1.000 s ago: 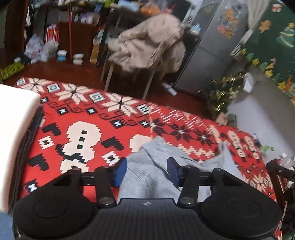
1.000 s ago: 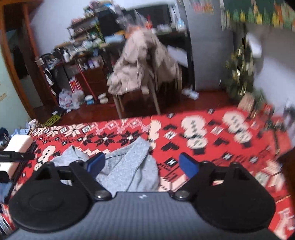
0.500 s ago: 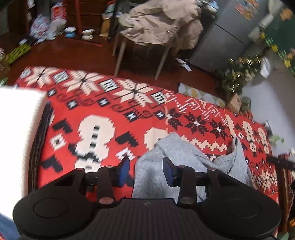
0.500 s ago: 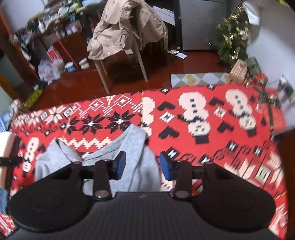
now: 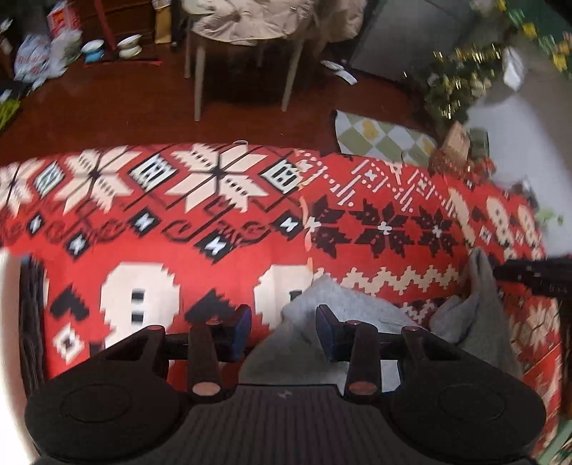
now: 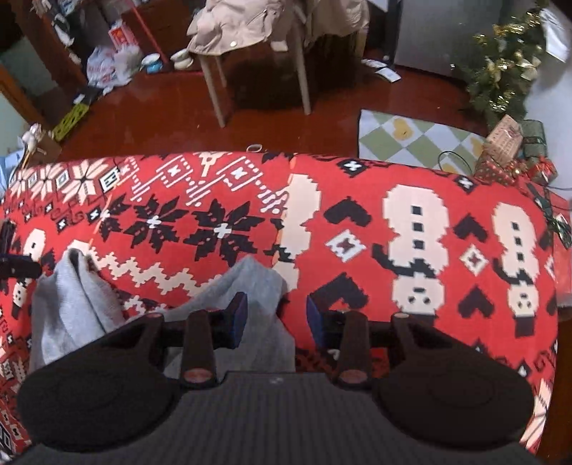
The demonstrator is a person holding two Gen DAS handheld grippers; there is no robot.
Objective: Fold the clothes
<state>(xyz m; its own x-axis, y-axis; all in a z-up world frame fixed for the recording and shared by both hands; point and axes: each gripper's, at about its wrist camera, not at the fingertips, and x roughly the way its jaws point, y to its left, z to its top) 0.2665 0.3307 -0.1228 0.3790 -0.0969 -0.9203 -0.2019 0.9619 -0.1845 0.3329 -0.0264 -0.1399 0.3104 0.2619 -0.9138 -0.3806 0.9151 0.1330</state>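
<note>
A grey knit garment (image 5: 357, 322) lies crumpled on the red patterned cloth (image 5: 178, 229) that covers the table. In the left wrist view my left gripper (image 5: 283, 331) is open, with its fingers on either side of one grey corner of the garment. In the right wrist view the garment (image 6: 250, 286) shows two raised corners. My right gripper (image 6: 275, 318) is open over the nearer corner, with grey cloth in the gap between its blue pads. Neither gripper pinches the cloth.
A white stack (image 5: 10, 322) sits at the table's left edge. Beyond the far edge stand a chair with a beige coat (image 6: 250, 21), a checked mat (image 6: 411, 143), wrapped gifts (image 6: 507, 150) and a small Christmas tree (image 6: 500, 71).
Both grippers tilted down and moved closer over the garment's corners. The right gripper's fingers closed from wide apart to a narrower gap. The left gap stayed about the same.
</note>
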